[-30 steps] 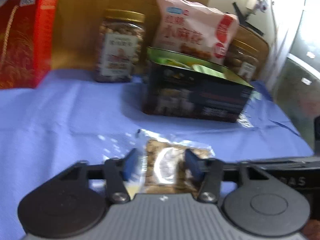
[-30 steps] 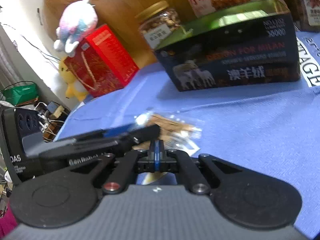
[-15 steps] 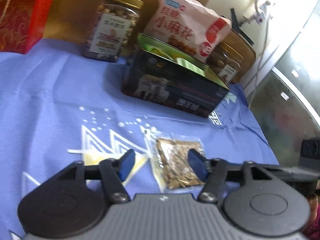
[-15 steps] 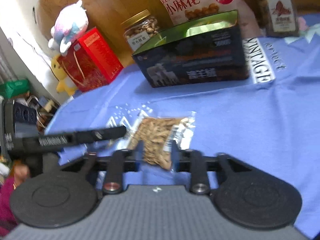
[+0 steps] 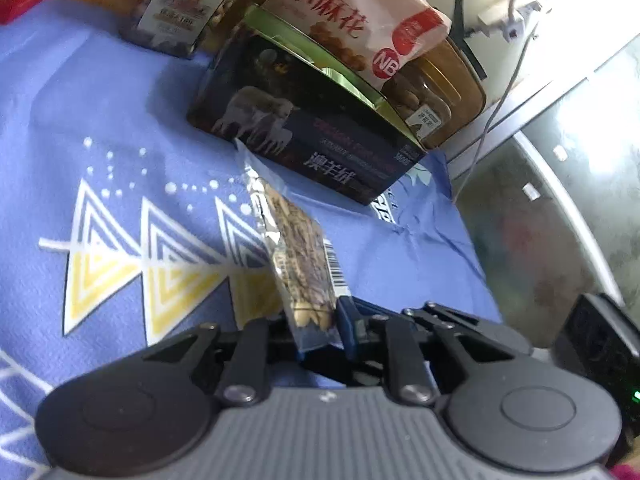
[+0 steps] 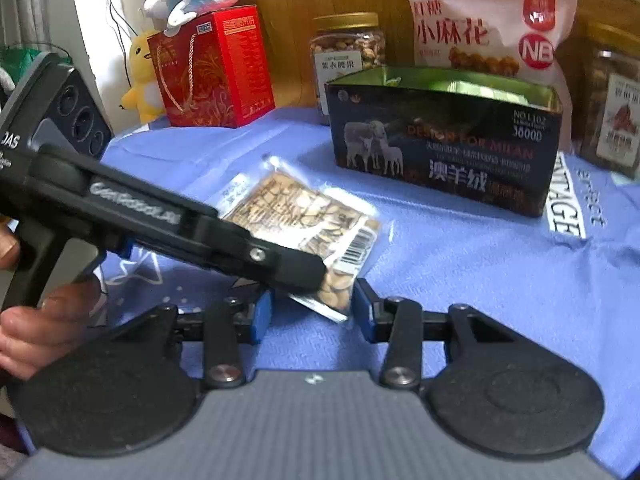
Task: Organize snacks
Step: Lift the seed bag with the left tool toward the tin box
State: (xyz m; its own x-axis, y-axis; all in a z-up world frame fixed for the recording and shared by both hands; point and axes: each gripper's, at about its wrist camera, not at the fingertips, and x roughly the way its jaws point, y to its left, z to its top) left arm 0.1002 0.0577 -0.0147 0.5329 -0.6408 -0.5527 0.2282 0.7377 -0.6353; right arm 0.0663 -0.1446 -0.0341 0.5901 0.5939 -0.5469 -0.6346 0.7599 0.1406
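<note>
Pinching the clear nut packet (image 5: 298,264) by its near end, the left gripper (image 5: 316,330) lifts it above the blue cloth (image 6: 460,264), while the right gripper (image 6: 314,314), jaws slowly closing, flanks it untouched before the dark box (image 6: 444,140).

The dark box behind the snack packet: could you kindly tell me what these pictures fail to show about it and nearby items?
- Dark box contents: both views, hidden by its walls.
- Right-hand jar: right wrist view, cut off by the edge; left wrist view, behind the pink bag.
- Snack packet near corner: right wrist view, covered by the left tool.
</note>
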